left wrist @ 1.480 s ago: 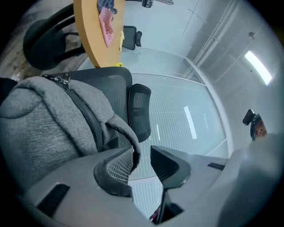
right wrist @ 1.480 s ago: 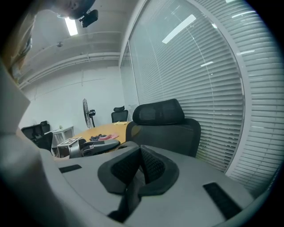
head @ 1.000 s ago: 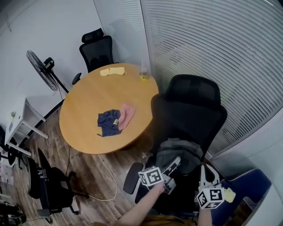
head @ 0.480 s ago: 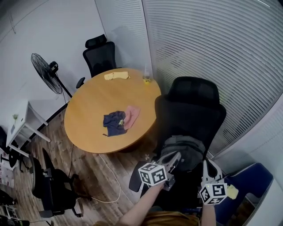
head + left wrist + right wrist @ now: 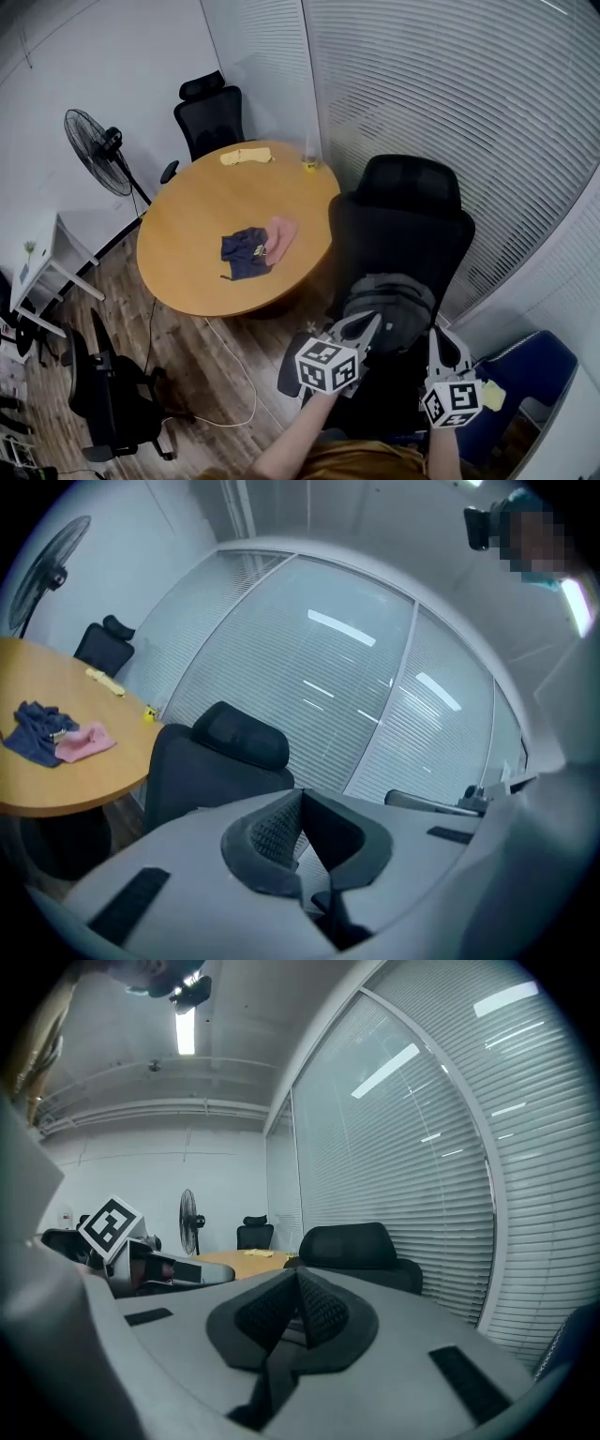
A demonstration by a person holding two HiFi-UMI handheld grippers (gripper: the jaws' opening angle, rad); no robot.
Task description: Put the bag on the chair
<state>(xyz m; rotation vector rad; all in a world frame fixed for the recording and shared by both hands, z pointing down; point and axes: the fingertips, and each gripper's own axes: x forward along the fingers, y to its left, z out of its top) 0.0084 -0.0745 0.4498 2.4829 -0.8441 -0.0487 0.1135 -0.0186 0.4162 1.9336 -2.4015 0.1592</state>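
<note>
**Grey bag on black chair seat; both tools closed, nothing held**

1. Grey bag (image 5: 392, 307): soft and slumped. It rests on the seat of the black high-backed chair (image 5: 405, 220), at the foot of the backrest.
2. Left tool (image 5: 367, 322): jaws pressed together tip to tip, with nothing between them. In the head view its tip overlaps the bag's near edge; whether they touch cannot be told. The left gripper view looks along the left tool (image 5: 298, 797) to the chair's headrest and the slatted blinds.
3. Right tool (image 5: 437, 336): jaws likewise pressed together, pinching nothing. It is held just right of the bag, near the seat's edge. Its marker cube is nearest the camera.
4. Round wooden counter (image 5: 187, 244): stands just left of the chair. It carries:
   - a dark blue cloth (image 5: 246, 255) touching a pink cloth (image 5: 280, 234) on the side nearer the chair;
   - a yellow cloth (image 5: 246, 156) at the far edge;
   - a small clear-and-yellow container (image 5: 308, 159) near the far edge, by the blinds.
5. Surroundings:
   - a second black chair (image 5: 208, 111) beyond the counter;
   - a standing fan (image 5: 92, 139) by the white wall;
   - a third black chair (image 5: 112, 394) at lower left;
   - a blue seat (image 5: 530, 361) at lower right;
   - a white cable (image 5: 234, 375) on the wood floor.
</note>
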